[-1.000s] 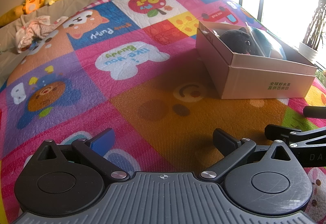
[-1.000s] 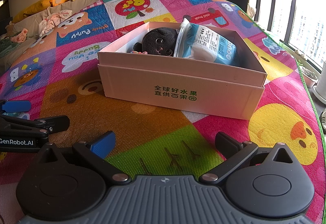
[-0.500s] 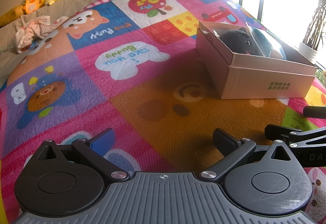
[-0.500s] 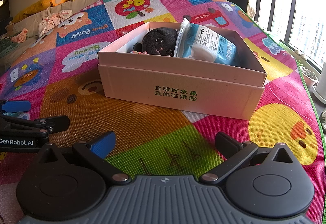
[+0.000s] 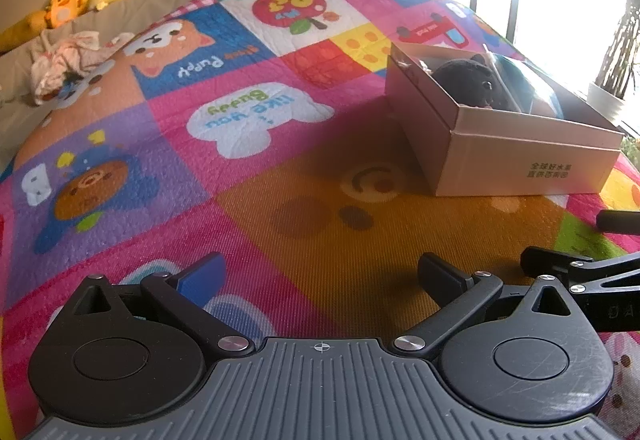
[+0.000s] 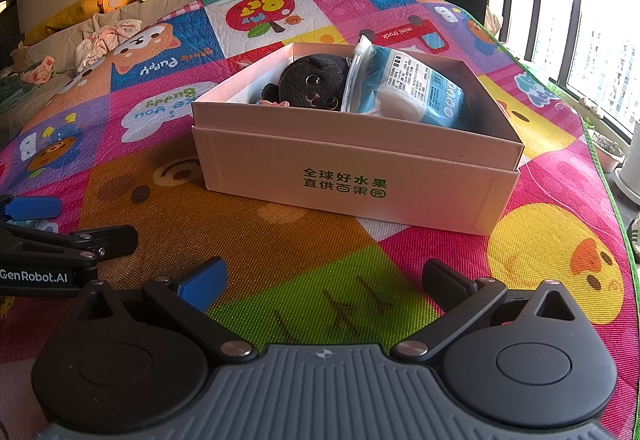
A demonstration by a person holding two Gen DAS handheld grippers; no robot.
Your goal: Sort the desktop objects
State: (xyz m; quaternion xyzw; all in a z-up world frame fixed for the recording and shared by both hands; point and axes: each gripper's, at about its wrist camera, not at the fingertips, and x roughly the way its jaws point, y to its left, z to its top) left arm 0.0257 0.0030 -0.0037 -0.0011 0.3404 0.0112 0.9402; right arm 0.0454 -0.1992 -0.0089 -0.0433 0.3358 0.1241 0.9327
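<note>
Two things lie in the cardboard box point(image 6: 352, 176), which sits on the play mat point(image 6: 304, 252) toward its right edge, near the window: a black plush toy point(image 6: 314, 86) at the box's left-hand side and a blue-and-white sealed pouch point(image 6: 408, 90) leaning against it on the right. No loose object shows on the mat around the box, so the sorting looks nearly or fully finished.

The plush should be light and soft, giving under a pinch; its round head is the easiest place to take hold. The pouch looks slick and floppy, likely to sag, so the flat sealed top edge is the better hold. Its long axis runs from the near box wall up toward the far left corner, seal uppermost. The plush faces the near wall.

The left hand-held gripper point(image 5: 320, 276) and right hand-held gripper point(image 6: 324, 280) both hover low over the mat, released, fingers spread wide and holding nothing.
</note>
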